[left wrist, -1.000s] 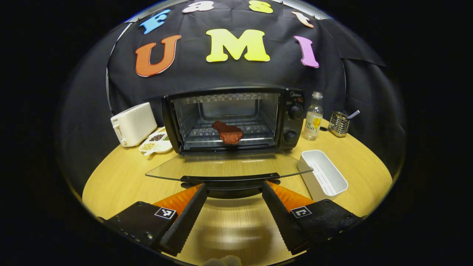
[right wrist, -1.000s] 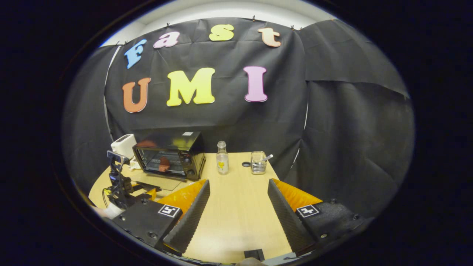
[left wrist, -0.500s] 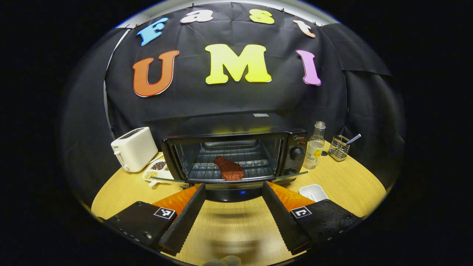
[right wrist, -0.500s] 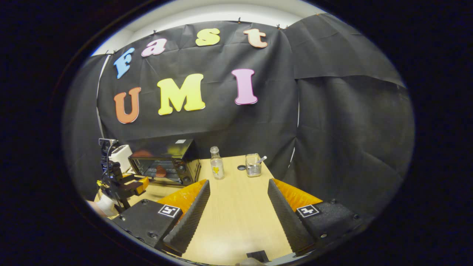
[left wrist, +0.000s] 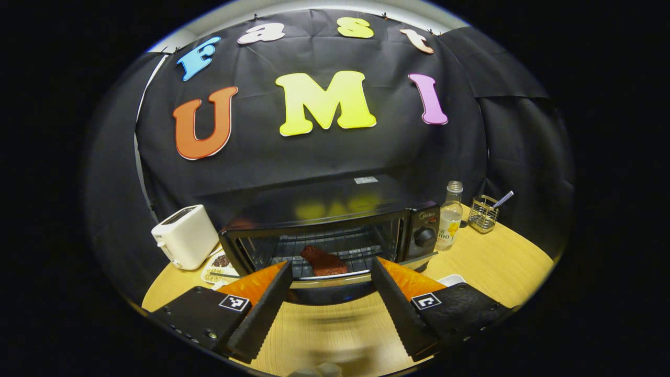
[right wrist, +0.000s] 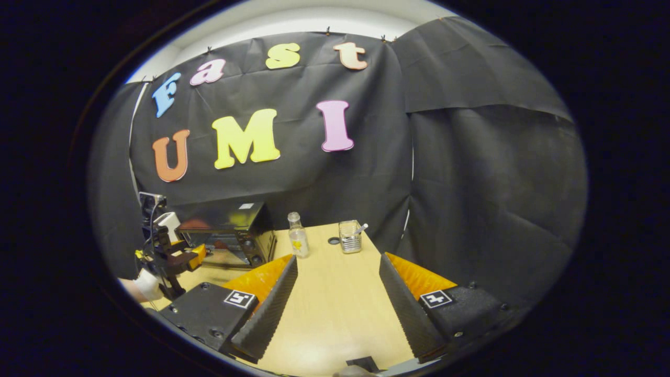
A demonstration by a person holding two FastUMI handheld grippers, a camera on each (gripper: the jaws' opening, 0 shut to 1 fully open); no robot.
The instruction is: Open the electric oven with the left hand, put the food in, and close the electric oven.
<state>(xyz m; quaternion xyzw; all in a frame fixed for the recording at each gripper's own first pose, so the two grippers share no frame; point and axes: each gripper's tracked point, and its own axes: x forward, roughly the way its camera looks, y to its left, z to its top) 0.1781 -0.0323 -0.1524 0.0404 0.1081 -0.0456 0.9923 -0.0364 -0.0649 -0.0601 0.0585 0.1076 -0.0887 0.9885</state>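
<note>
In the left gripper view, a white toaster (left wrist: 184,235) stands at the far left of the wooden worktop (left wrist: 502,262), with a divided dish of seeds (left wrist: 217,266) just beside it. Next comes the oven (left wrist: 324,230), a black box with a glossy top that mirrors the yellow of the wall. Its glass door (left wrist: 335,280) is tilted partway up, neither flat nor closed, and the handle edge lies between the fingers of the left tool (left wrist: 331,272), which are spread wide with nothing pressed between them; whether they touch the door cannot be told. On the wire rack inside lies the food (left wrist: 323,261), a dark reddish-brown slab with an uneven outline, near the front of the rack and about midway across. Two round knobs sit on the oven's right panel. To the right of the oven stands a clear bottle (left wrist: 450,215) with a yellow label, then a wire holder (left wrist: 482,213) with a striped stick in it. A white tray (left wrist: 451,279) peeks out by the tool's right finger.

In the right gripper view, the left tool (right wrist: 180,256) and a hand (right wrist: 144,285) are at the far left, in front of the oven (right wrist: 230,233). The right tool (right wrist: 337,262) hangs over bare worktop (right wrist: 335,303), well apart from the oven, its fingers wide apart and holding nothing.
</note>
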